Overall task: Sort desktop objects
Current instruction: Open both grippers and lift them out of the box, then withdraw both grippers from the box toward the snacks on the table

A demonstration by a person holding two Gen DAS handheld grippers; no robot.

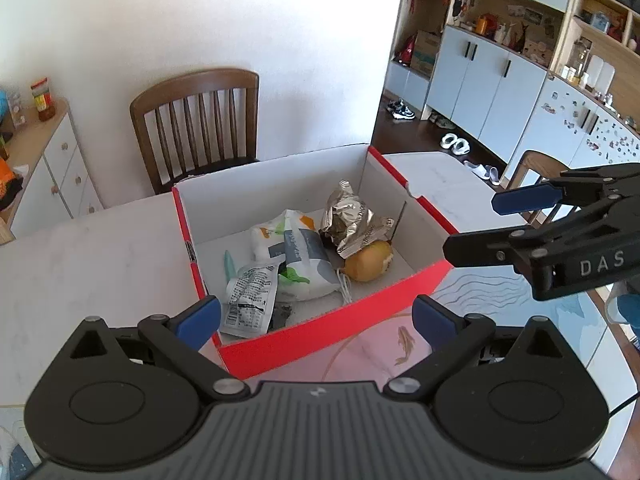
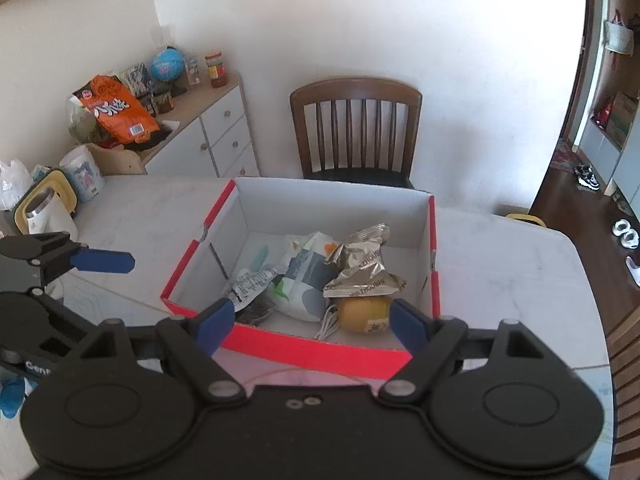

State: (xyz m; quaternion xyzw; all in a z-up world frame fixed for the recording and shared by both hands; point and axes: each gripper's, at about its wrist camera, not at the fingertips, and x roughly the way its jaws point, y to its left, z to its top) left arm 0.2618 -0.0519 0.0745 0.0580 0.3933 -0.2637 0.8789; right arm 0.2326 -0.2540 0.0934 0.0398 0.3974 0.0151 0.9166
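A red cardboard box [image 1: 332,332] [image 2: 320,350] with a white inside stands on the table. In it lie a crumpled gold foil packet [image 1: 352,220] [image 2: 362,270], a round yellow fruit [image 1: 368,266] [image 2: 364,312], a white printed pouch [image 1: 296,256] [image 2: 304,280], a grey barcode sachet [image 1: 250,300] [image 2: 250,286], a teal pen-like stick [image 1: 231,266] and a white cable [image 2: 326,326]. My left gripper [image 1: 316,320] hangs open above the box's near wall, empty. My right gripper [image 2: 313,326] [image 1: 472,226] is also open and empty, just right of the box.
A wooden chair [image 1: 196,124] [image 2: 356,132] stands behind the white marble table [image 1: 100,248]. A pink fish-print mat [image 1: 404,344] lies under the box's near corner. A white jug [image 2: 48,216] sits at the table's left end, before a cluttered sideboard [image 2: 216,128].
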